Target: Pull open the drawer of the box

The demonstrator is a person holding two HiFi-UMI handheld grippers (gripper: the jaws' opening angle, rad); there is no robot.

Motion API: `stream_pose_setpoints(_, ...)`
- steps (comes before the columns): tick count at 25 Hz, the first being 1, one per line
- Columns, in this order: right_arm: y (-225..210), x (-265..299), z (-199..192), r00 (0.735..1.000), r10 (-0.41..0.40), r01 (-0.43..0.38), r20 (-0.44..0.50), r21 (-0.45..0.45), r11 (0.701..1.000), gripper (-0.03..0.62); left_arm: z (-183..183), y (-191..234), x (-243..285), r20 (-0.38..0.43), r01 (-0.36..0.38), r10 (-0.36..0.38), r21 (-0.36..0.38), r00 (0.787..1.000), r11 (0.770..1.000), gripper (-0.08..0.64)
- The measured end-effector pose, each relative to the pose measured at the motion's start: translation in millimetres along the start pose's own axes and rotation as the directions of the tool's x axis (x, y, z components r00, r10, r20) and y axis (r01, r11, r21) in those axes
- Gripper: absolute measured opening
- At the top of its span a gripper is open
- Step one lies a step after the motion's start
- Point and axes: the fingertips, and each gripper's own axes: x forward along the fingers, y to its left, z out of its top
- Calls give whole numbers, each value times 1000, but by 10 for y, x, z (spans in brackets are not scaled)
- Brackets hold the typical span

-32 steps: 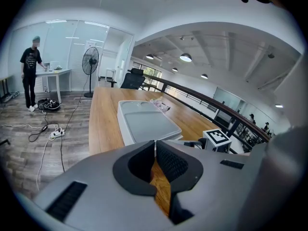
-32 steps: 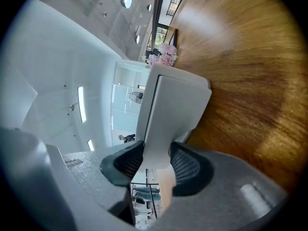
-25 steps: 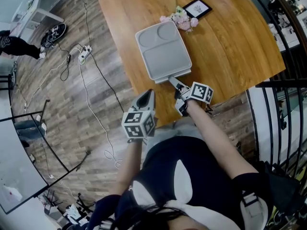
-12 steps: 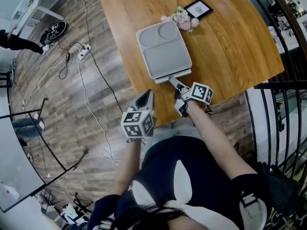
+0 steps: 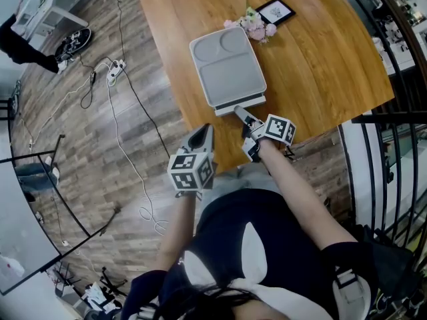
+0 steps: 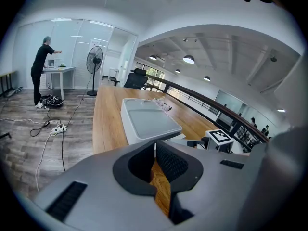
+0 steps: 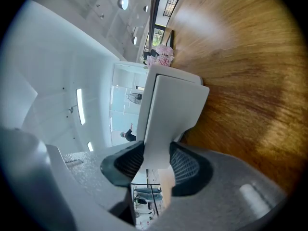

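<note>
A flat grey box point(image 5: 227, 69) lies on the wooden table point(image 5: 320, 59). Its drawer point(image 5: 248, 103) sticks out a little at the near end. My right gripper point(image 5: 241, 114) is shut on the drawer's front; in the right gripper view the pale drawer panel point(image 7: 173, 105) sits pinched between the two pads point(image 7: 185, 163). My left gripper point(image 5: 205, 131) hangs over the table's near left edge, apart from the box, with its jaw tips touching and nothing between them. The left gripper view looks past its own tips point(image 6: 155, 146) at the box point(image 6: 147, 121) and the right gripper's marker cube point(image 6: 219, 136).
Pink flowers point(image 5: 252, 27) and a small black picture frame point(image 5: 274, 10) lie beyond the box. Cables and a power strip point(image 5: 117, 72) trail over the wood floor to the left. A black railing point(image 5: 393, 145) runs along the right. A person point(image 6: 43, 66) stands far off.
Neither gripper nor the box and drawer have moved. Only the person at the far upper left of the head view has shifted.
</note>
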Motion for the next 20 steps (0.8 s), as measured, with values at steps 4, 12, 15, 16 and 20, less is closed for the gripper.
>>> stream_pose_setpoints(4, -10, 8, -19, 1000, -2, 2, 1, -2, 1000, 167, -16, 9, -2, 1, 4, -4, -1, 1000, 1000, 26)
stream_pose_setpoints(12, -54, -8, -30, 1000, -5, 5, 5, 1, 1000, 167, -59, 20, -5, 5, 1, -1, -8, 1000, 1000, 26)
stream_pose_setpoints(15, -48, -20, -47, 1000, -5, 6, 8, -2, 1000, 167, -66, 19, -26, 7, 3, -2, -11, 1000, 1000, 26)
stream_pose_setpoints(16, -44, -24, -51, 1000, -6, 6, 8, -3, 1000, 167, -69, 17, -31, 7, 3, -3, -11, 1000, 1000, 26)
stream_pose_setpoints(20, -34, -41, -54, 1000, -7, 7, 9, -2, 1000, 167, -81, 7, -44, 4, 3, -3, -14, 1000, 1000, 26)
